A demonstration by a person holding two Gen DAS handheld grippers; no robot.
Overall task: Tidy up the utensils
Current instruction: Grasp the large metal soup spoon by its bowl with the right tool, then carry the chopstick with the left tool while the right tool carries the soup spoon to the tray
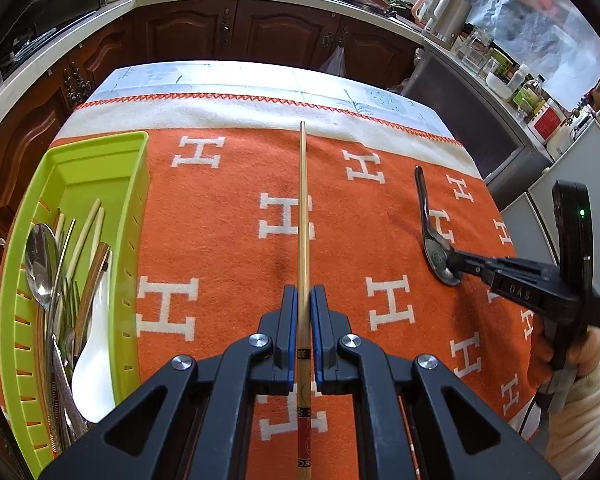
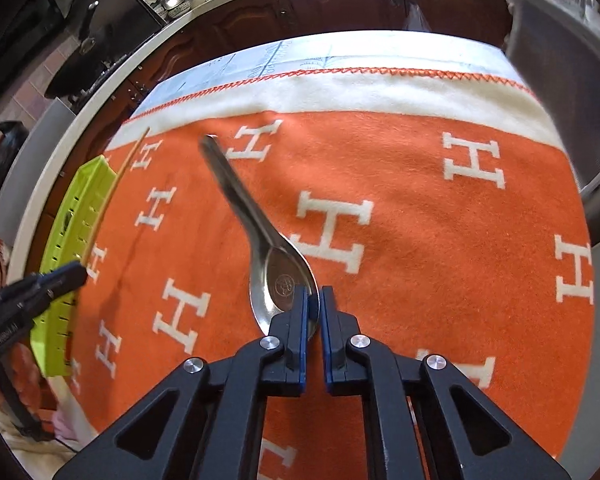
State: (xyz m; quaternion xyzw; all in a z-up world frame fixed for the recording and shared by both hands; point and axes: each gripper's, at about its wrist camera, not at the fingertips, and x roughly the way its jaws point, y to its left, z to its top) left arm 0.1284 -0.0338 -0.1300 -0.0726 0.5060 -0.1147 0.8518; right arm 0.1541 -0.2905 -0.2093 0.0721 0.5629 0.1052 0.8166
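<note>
My left gripper (image 1: pixel 304 296) is shut on a wooden chopstick (image 1: pixel 303 208) that points away over the orange cloth; the same chopstick (image 2: pixel 116 188) shows at the left of the right wrist view. My right gripper (image 2: pixel 314 300) is shut on the rim of a metal spoon's bowl (image 2: pixel 284 284), whose handle runs up and to the left. The left wrist view shows that spoon (image 1: pixel 430 220) at the right with the right gripper (image 1: pixel 458 266) on its bowl. A green tray (image 1: pixel 140 184) at the left holds several spoons, forks and chopsticks.
An orange blanket (image 1: pixel 228 240) with white H marks covers the table. Dark wood cabinets and a counter run behind it. A kettle (image 1: pixel 446 12) and bottles stand at the back right. A sleeve (image 1: pixel 584 404) shows at the lower right.
</note>
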